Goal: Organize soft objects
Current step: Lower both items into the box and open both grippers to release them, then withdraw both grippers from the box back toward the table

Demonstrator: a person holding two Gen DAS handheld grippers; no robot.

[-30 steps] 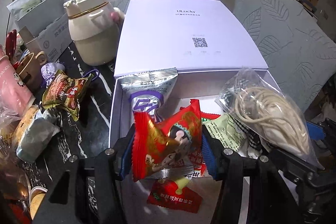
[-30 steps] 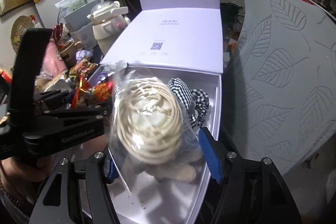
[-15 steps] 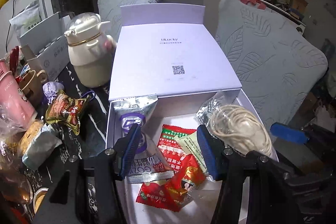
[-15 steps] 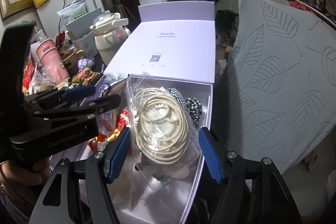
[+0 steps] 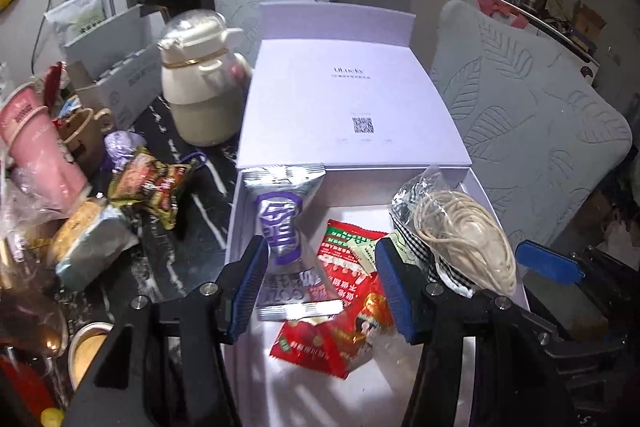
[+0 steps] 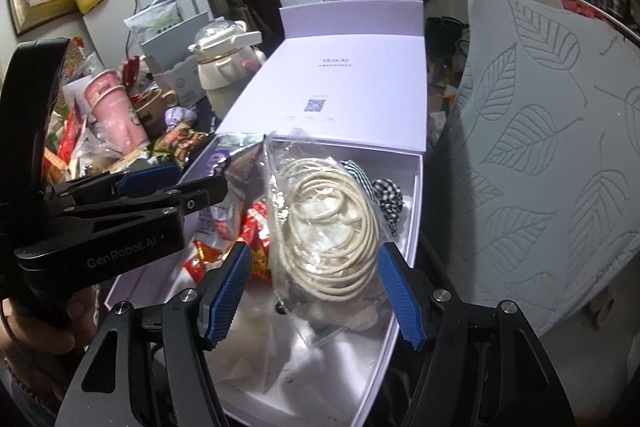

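An open white box (image 5: 240, 211) (image 6: 412, 211) holds a silver-purple snack bag (image 5: 284, 223), red snack packets (image 5: 340, 339) (image 6: 256, 227), a checked cloth (image 6: 384, 195) and a clear bag of cream cord (image 5: 464, 235) (image 6: 328, 227). My left gripper (image 5: 322, 287) is open and empty above the packets. My right gripper (image 6: 314, 287) is open just above the cord bag, which rests in the box's right side. The left gripper also shows in the right wrist view (image 6: 160, 187).
Left of the box the dark table (image 5: 188, 239) carries a loose snack packet (image 5: 148, 183), a grey-wrapped bundle (image 5: 96, 247), a pink cup (image 5: 36, 151), a cream kettle (image 5: 200, 87) and a cardboard box (image 5: 116, 75). A leaf-patterned cushion (image 5: 520, 131) stands right of the box.
My left gripper let go of the red snack packet, which now lies in the box. My right gripper opened and released the cord bag into the box. Both grippers drew back.
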